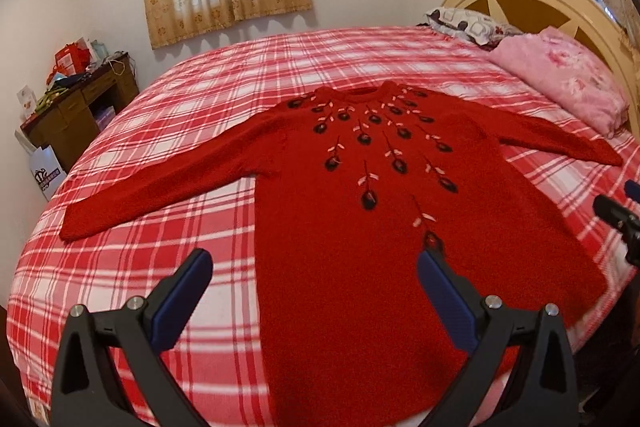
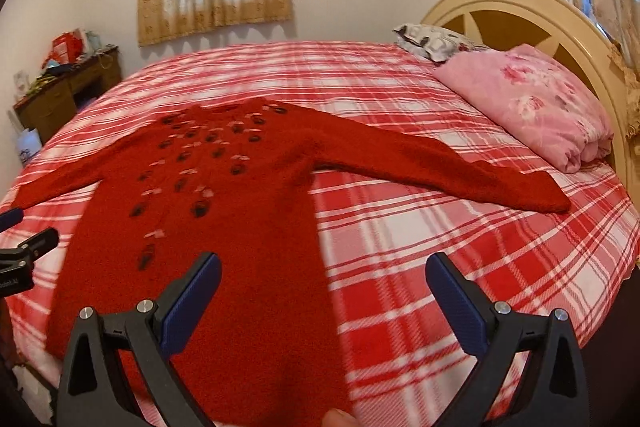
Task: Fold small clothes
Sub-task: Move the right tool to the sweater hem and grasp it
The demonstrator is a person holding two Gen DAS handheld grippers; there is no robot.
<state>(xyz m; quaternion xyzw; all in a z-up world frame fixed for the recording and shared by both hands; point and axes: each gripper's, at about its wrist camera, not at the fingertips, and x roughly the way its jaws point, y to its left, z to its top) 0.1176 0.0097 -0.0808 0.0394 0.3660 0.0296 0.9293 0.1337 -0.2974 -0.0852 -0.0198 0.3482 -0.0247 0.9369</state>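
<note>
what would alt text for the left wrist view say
A red knitted sweater with dark embroidered flowers lies flat, sleeves spread, on a red and white plaid bedspread. The open left gripper hovers above its hem.

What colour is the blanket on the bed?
The blanket is red, pink and white plaid. It shows best in the left wrist view.

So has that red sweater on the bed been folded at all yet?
No, the red sweater lies flat on the plaid bedspread with both sleeves spread out to the sides, and neither gripper is touching it.
</note>
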